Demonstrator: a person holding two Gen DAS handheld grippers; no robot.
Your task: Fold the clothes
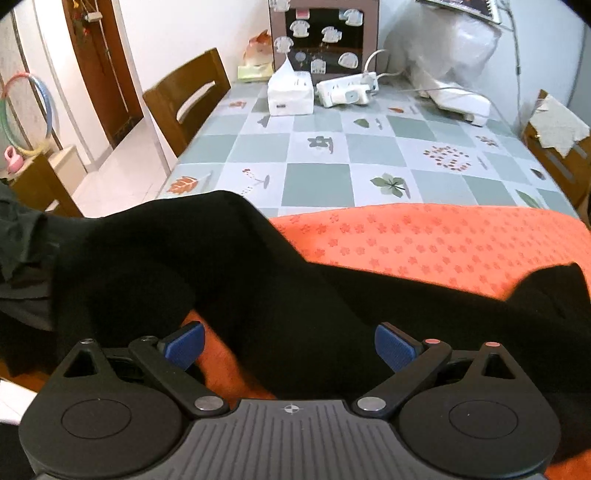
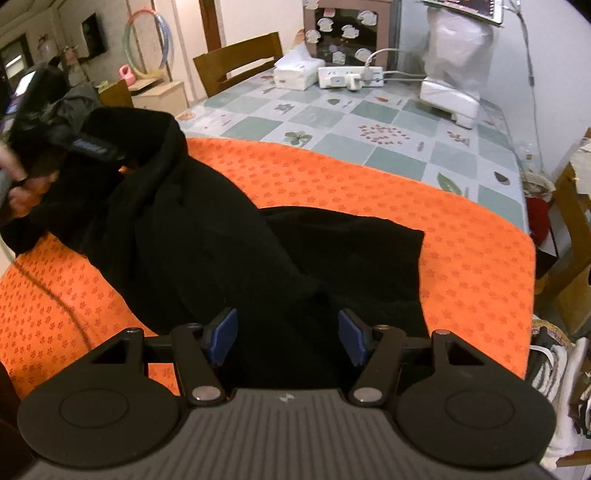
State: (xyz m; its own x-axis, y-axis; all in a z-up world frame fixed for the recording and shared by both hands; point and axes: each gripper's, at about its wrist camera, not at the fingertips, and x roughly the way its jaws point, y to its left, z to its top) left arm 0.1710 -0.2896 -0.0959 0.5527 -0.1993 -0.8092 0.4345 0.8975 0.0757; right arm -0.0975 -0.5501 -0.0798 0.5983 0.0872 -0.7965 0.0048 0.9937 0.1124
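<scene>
A black garment (image 1: 258, 277) (image 2: 207, 240) lies rumpled across an orange mat (image 1: 424, 240) (image 2: 332, 177) on the table. My left gripper (image 1: 290, 345) hangs open and wide just above the garment's left part; its blue pads (image 1: 188, 343) touch nothing. In the right wrist view one blue pad (image 2: 92, 147) of that gripper shows at the far left beside a raised fold, with a person's hand (image 2: 14, 184) behind it. My right gripper (image 2: 287, 336) stands open over the garment's near edge, with black cloth lying between the pads but not pinched.
Beyond the mat the checked tablecloth (image 1: 317, 177) carries a tissue pack (image 1: 290, 94), a white power strip (image 1: 347, 90) and a white appliance (image 1: 454, 99). A cardboard box (image 1: 325, 33) stands at the back. Wooden chairs (image 1: 188, 96) flank the table.
</scene>
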